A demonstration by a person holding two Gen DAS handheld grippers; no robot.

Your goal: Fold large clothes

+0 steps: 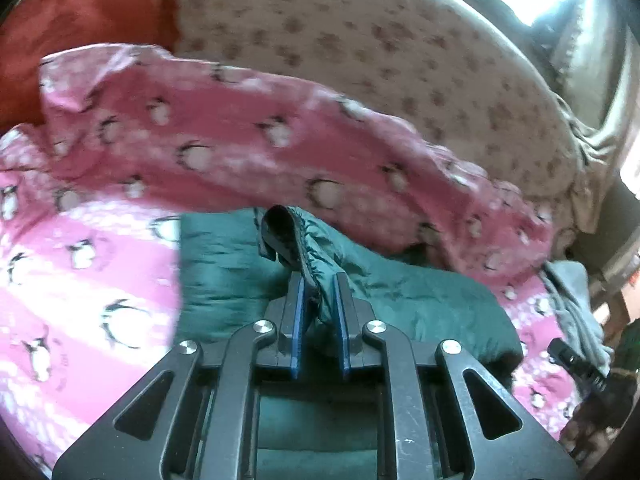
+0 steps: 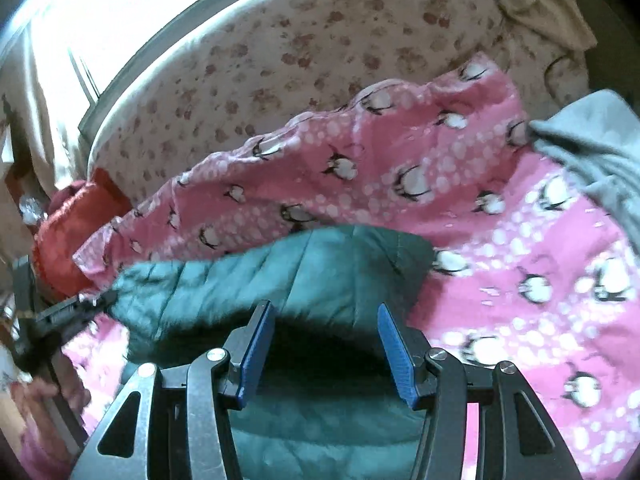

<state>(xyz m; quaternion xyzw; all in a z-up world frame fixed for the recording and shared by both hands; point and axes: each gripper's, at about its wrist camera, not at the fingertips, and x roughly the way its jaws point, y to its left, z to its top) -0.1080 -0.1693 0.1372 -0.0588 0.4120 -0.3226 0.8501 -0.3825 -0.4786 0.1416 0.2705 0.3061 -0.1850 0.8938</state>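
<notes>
A dark green quilted jacket (image 1: 420, 300) is spread on a bed, on top of a pink penguin-print blanket (image 1: 100, 264). One gathered, elastic-trimmed edge of it, probably a cuff or hem, is lifted off the rest and is pinched in the left gripper (image 1: 320, 292), whose jaws are clamped tight on the fabric. The right gripper (image 2: 326, 336) is held above the near part of the jacket (image 2: 280, 272); its jaws stand apart, and nothing is seen between them.

Around the jacket, the blanket is bunched into a ridge along the far side. Beyond it a cream sheet with a brown flower print (image 1: 360, 40) is seen, with an orange cushion (image 1: 80, 12) at one end and a grey garment (image 2: 600, 152) at the other.

The fold appears to be at an early stage. The slick padded fabric could slip from the narrow pinch if it is pulled sharply, since only a thin edge is held. The jacket could also drag the loose blanket with it or bunch unevenly, because just one side is held. A crooked fold would likely result if the right gripper is closed on too thick a layer.
</notes>
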